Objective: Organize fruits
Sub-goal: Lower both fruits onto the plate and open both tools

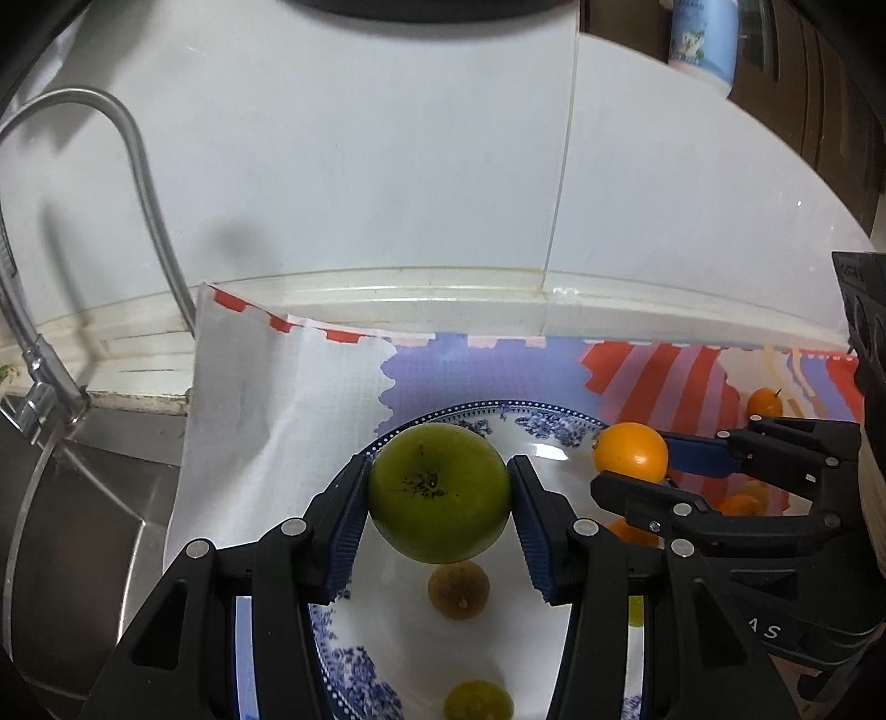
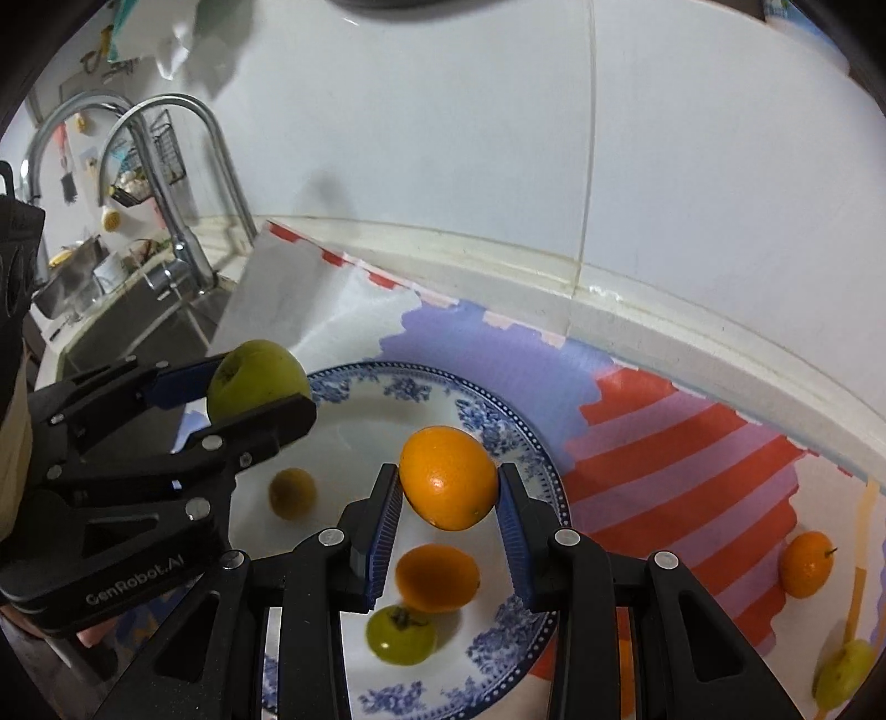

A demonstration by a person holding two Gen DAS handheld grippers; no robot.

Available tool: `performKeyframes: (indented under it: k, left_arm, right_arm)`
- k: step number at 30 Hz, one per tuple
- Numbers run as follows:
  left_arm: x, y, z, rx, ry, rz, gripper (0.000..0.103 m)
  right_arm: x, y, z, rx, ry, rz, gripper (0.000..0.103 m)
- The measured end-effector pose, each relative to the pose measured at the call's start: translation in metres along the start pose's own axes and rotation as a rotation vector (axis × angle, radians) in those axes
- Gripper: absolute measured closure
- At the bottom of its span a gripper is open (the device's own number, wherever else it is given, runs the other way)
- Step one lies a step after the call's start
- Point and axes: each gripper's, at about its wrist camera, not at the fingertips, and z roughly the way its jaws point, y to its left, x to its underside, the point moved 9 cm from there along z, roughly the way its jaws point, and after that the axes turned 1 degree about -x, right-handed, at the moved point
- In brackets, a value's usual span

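In the left wrist view, the left gripper [image 1: 439,493] clamped a green apple [image 1: 439,493] between its pads, above the blue-patterned plate [image 1: 531,426]. In the right wrist view, the right gripper [image 2: 448,487] pinched an orange [image 2: 448,484] above that plate, another orange [image 2: 437,577] lying beneath.

Dim, even indoor light; fisheye-bent edges, dark corners, slight blur.

Curved steel faucet [image 2: 166,183], sink [image 1: 83,509], patterned cloth (red, purple) [image 1: 266,399], white bottle [image 1: 703,39]
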Motion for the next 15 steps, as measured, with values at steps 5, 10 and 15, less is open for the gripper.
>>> performKeyframes:
  k: [5,10,15]
  left_arm:
    - [0.005,-0.002,0.015,0.012,0.042,0.014,0.054]
    - [0.010,-0.005,0.024,0.018,0.069,0.018,0.054]
    - [0.014,-0.005,0.030,0.022,0.100,0.016,0.054]
  right_arm:
    - [0.003,-0.007,0.011,0.004,0.023,0.031,0.067]
    - [0.005,-0.009,0.016,0.005,0.033,0.046,0.067]
    - [0.007,-0.009,0.019,0.001,0.046,0.057,0.067]
